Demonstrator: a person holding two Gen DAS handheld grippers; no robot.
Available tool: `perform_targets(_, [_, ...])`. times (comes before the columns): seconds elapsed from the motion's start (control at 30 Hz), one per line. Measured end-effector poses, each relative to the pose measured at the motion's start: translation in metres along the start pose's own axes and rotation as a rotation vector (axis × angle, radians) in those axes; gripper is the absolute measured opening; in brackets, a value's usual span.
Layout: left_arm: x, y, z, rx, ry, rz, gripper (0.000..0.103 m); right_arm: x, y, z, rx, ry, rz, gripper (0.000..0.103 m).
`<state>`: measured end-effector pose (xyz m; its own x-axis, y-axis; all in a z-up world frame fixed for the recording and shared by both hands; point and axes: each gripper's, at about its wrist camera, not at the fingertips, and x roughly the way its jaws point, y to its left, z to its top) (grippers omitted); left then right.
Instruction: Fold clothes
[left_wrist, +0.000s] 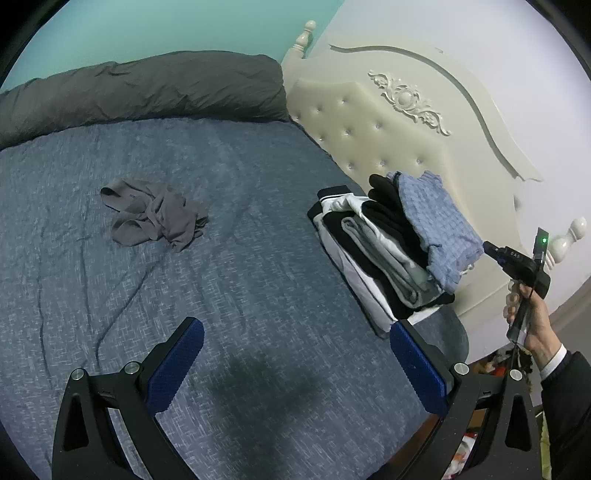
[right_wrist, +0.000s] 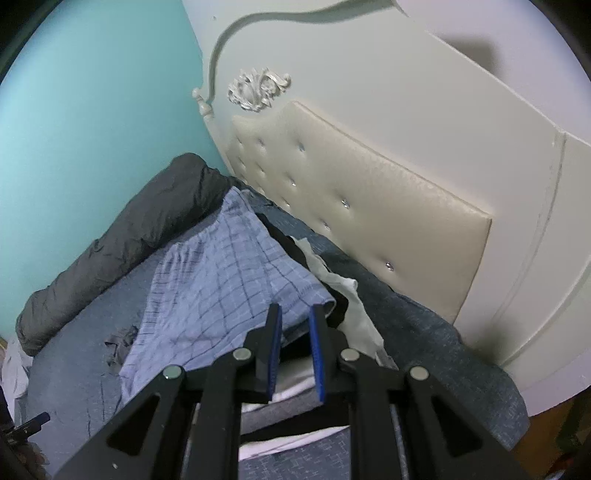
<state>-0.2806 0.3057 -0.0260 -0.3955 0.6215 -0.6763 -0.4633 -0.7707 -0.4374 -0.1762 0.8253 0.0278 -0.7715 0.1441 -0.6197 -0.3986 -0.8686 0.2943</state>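
Observation:
A crumpled grey garment (left_wrist: 155, 218) lies loose on the blue bedcover (left_wrist: 240, 280). At the bed's right edge is a stack of folded clothes (left_wrist: 369, 254) with a blue checked garment (left_wrist: 439, 225) on top. My left gripper (left_wrist: 295, 339) hovers open over bare cover, nothing between its pads. My right gripper (left_wrist: 489, 246), held in a hand (left_wrist: 532, 321), points at the stack's right end. In the right wrist view my right gripper (right_wrist: 295, 312) has its pads a narrow gap apart at the edge of the checked garment (right_wrist: 207, 280), not pinching it.
A rolled dark grey duvet (left_wrist: 140, 88) runs along the teal wall. A cream tufted headboard (left_wrist: 369, 122) stands right behind the stack. The bed's edge drops off at the right, with clutter on the floor (left_wrist: 491, 365) below.

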Motion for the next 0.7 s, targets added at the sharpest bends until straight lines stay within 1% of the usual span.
perform_targets(0.07, [-0.003, -0.007, 0.000, 0.009, -0.002, 0.000, 0.103, -0.010, 0.004, -0.003, -0.006, -0.014, 0.008, 0.015])
perform_targets(0.1, [-0.005, -0.011, 0.000, 0.016, -0.002, 0.000, 0.103, -0.014, 0.005, -0.004, -0.003, -0.020, 0.020, 0.018])
perform_targets(0.13, [-0.007, -0.015, 0.000, 0.022, -0.002, 0.000, 0.103, -0.019, 0.007, -0.005, -0.001, -0.025, 0.032, 0.023])
perform_targets(0.17, [-0.010, -0.021, 0.000, 0.032, -0.005, 0.000, 0.103, -0.023, 0.010, -0.006, -0.005, -0.028, 0.035, 0.025])
perform_targets(0.3, [-0.022, -0.041, -0.001, 0.058, -0.019, -0.004, 0.103, -0.046, 0.024, -0.013, -0.047, -0.042, 0.040, 0.026])
perform_targets(0.47, [-0.038, -0.068, -0.004, 0.097, -0.040, -0.022, 0.103, -0.076, 0.041, -0.024, -0.061, -0.056, 0.045, 0.027])
perform_targets(0.57, [-0.044, -0.081, -0.006, 0.114, -0.043, -0.035, 0.103, -0.091, 0.051, -0.030, -0.074, -0.061, 0.047, 0.031])
perform_targets(0.6, [-0.046, -0.085, -0.007, 0.120, -0.043, -0.039, 0.103, -0.098, 0.056, -0.034, -0.082, -0.064, 0.038, 0.034])
perform_targets(0.7, [-0.051, -0.098, -0.009, 0.142, -0.049, -0.049, 0.103, -0.111, 0.063, -0.042, -0.089, -0.069, 0.041, 0.035])
